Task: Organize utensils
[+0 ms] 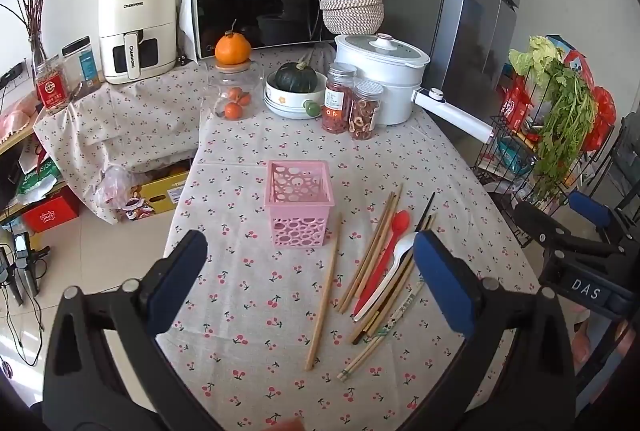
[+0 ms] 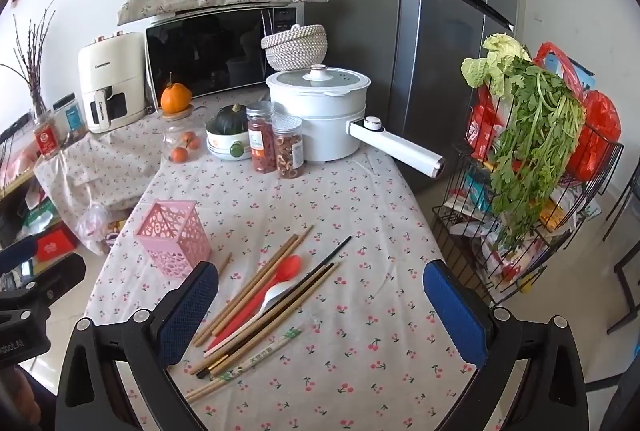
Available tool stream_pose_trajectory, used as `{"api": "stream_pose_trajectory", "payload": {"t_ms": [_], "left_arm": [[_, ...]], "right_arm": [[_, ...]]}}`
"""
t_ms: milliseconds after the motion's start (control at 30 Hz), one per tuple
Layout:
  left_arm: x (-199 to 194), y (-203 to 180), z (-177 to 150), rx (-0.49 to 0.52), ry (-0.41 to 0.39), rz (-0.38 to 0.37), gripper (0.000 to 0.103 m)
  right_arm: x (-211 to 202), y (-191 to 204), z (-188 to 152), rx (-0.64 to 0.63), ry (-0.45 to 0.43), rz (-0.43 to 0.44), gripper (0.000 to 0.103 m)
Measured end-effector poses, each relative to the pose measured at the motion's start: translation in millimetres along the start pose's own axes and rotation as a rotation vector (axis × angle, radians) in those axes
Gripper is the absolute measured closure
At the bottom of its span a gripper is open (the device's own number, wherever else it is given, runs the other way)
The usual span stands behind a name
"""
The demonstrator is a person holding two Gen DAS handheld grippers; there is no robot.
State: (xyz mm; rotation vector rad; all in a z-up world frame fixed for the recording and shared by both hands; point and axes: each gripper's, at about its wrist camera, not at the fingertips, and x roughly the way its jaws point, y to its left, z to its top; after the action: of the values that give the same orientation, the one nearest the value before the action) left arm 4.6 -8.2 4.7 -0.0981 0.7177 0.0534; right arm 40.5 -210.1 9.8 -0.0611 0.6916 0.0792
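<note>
Cherry-print bench (image 1: 260, 295), pink holder (image 1: 299, 207) at centre, empty; utensil pile (image 1: 384, 271) at 3 o'clock. Left tongs (image 1: 310, 285) and right tongs (image 2: 320, 315) wide open, empty-handed. Probably step one: grasp lone chopstick (image 1: 325, 295), drop into holder.

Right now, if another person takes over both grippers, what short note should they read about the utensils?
Left gripper: open, holding nothing, above the table.
Right gripper: open, holding nothing, above the utensil pile.
Pink basket: upright on the tablecloth, looks empty.
Single chopstick: lies alone beside the basket.
The red spoon, white spoon, other chopsticks and wrapped pair lie together on the cloth.
Done: nothing in the basket yet.
Left: put every utensil into the basket.
</note>
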Motion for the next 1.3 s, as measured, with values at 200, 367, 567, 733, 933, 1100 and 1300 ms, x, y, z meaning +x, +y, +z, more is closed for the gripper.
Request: {"api": "stream_pose_trajectory", "payload": {"t_ms": [200,367,567,733,933,1100,1300], "left_arm": [[6.8,1.8,-4.7,-0.002,0.0,-0.007,0.001],[7.5,0.9,-4.2,-0.003,0.0,-0.007,0.001],[6.1,0.6,-3.8,0.0,-0.002,-0.011,0.001],[4.5,1.2,-5.6,-0.003,-0.005,-0.011,0.001],[4.3,1.3,-5.7,-0.001,-0.005,-0.012,0.001],[4.2,1.3,-6.0,-0.002,-0.006,-0.013,0.001],[3.8,1.4,-6.8,-0.001,-0.006,-0.014,0.001]], "right_arm": [[0.0,0.2,0.4,0.0,0.002,-0.001,0.0],[0.1,0.0,0.3,0.0,0.0,-0.002,0.0],[1.2,0.1,0.5,-0.001,0.002,-0.001,0.0],[1.8,0.0,-0.1,-0.003,0.003,-0.002,0.0],[2.0,0.2,0.1,-0.003,0.004,-0.001,0.0],[1.9,0.0,0.2,-0.002,0.003,-0.002,0.0],[1.9,-0.3,0.5,-0.003,0.004,-0.001,0.0]]}}
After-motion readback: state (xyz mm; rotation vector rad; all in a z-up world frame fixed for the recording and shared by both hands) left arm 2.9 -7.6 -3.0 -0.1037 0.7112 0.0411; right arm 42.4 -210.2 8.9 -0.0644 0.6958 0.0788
